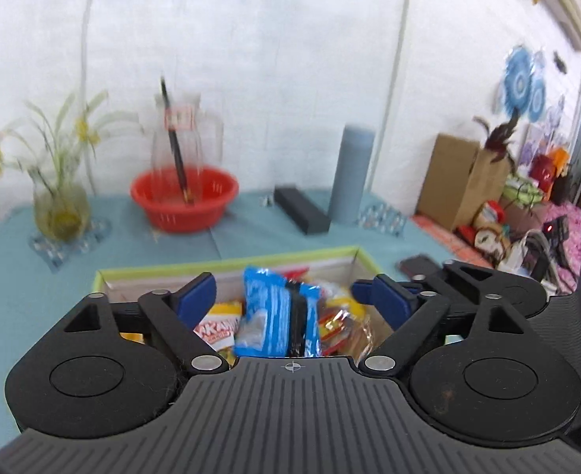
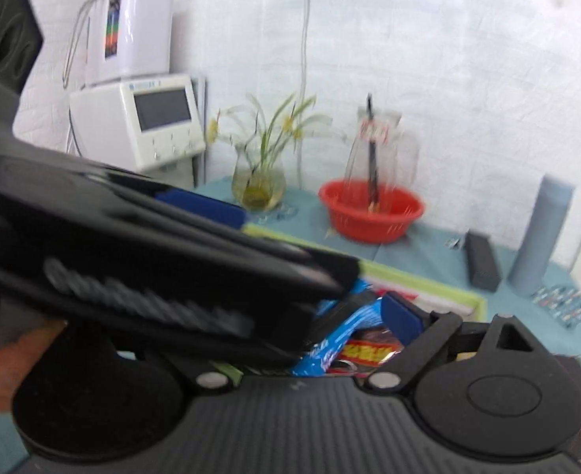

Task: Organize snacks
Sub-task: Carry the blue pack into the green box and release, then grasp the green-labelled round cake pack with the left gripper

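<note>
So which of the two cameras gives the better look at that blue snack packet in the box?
The left wrist view. There the blue snack packet stands upright in the box, unobstructed between the open left gripper fingers. In the right wrist view the left gripper's body covers most of the packet; only blurred blue parts show.

Round red plastic basin (image 1: 184,203) on the teal-covered counter (image 1: 251,233), against the white wall. Standing inside that basin: a clear glass pitcher (image 1: 186,138) with a dark stick in it, blurred. Left of the basin, a glass vase of green stems and yellow flowers (image 1: 59,197) on a clear coaster. Right of the basin, a flat black rectangular box (image 1: 300,211), then a tall grey-blue cylinder (image 1: 351,173) upright just beyond. Farther right of the basin, a brown cardboard box (image 1: 454,181). Well left of the basin, past the vase, a white appliance with a dark screen (image 2: 140,118).
</note>
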Tool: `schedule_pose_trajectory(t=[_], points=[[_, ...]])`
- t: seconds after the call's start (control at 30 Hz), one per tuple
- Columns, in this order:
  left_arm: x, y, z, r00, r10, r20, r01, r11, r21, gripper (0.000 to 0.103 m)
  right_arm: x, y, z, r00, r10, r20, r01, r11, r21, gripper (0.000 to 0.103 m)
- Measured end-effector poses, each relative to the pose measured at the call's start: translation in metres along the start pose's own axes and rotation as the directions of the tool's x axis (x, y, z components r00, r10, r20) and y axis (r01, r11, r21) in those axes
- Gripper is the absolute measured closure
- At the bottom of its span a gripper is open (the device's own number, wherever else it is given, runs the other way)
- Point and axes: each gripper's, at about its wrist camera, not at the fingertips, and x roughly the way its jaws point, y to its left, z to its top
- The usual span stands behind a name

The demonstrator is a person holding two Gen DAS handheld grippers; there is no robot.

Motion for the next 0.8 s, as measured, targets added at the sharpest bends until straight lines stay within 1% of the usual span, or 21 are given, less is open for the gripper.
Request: schedule_pose_trajectory(t=[0.03,0.1,0.2,0.23,0.4,0.5,0.57,0.67,0.8], points=[[-0.015,-0.002,-0.001,1.000,-0.006,0.026,0.006,1.000,-0.003,0.021,-0.015,0.003,-0.002,1.000,-0.022,0.022,0.022,1.000,-0.005,0.010],[-0.041,-0.005,-0.006,0.998,-0.018,0.057,0.019,0.999,-0.025,0.018,-0.043,0.007,-0.011,0.998,-0.044,0.045,0.044,0.999,0.011,0.010],[-0.069,-0.011,-0.023,0.998,-0.014,0.061,0.019,0.997,-0.074,0.016,-0.073,0.017,-0.035,0.999,-0.045,0.030,0.043,0.997,0.070,0.010],[-0.074,-0.013,-0.031,0.999,-0.011,0.050,0.015,0.996,-0.089,0.016,-0.080,0.021,-0.043,0.999,-0.046,0.019,0.044,0.995,0.091,0.010],[-0.088,-0.026,-0.083,0.998,0.023,-0.065,-0.032,0.991,-0.130,0.016,-0.106,0.042,-0.092,0.998,-0.046,-0.051,0.054,0.983,0.177,0.010],[-0.094,-0.030,-0.114,0.988,0.075,-0.136,-0.094,0.987,-0.133,0.017,-0.118,0.053,-0.116,0.994,-0.073,-0.086,0.090,0.975,0.204,0.010],[-0.099,-0.030,-0.131,0.980,0.102,-0.171,-0.127,0.982,-0.139,0.017,-0.123,0.058,-0.128,0.992,-0.070,-0.106,0.092,0.970,0.224,0.010],[-0.109,-0.027,-0.147,0.973,0.119,-0.200,-0.151,0.977,-0.154,0.017,-0.130,0.062,-0.140,0.990,-0.066,-0.124,0.096,0.961,0.259,0.010],[-0.116,-0.025,-0.156,0.970,0.118,-0.211,-0.156,0.973,-0.169,0.017,-0.137,0.067,-0.142,0.991,-0.058,-0.123,0.089,0.958,0.272,0.010]])
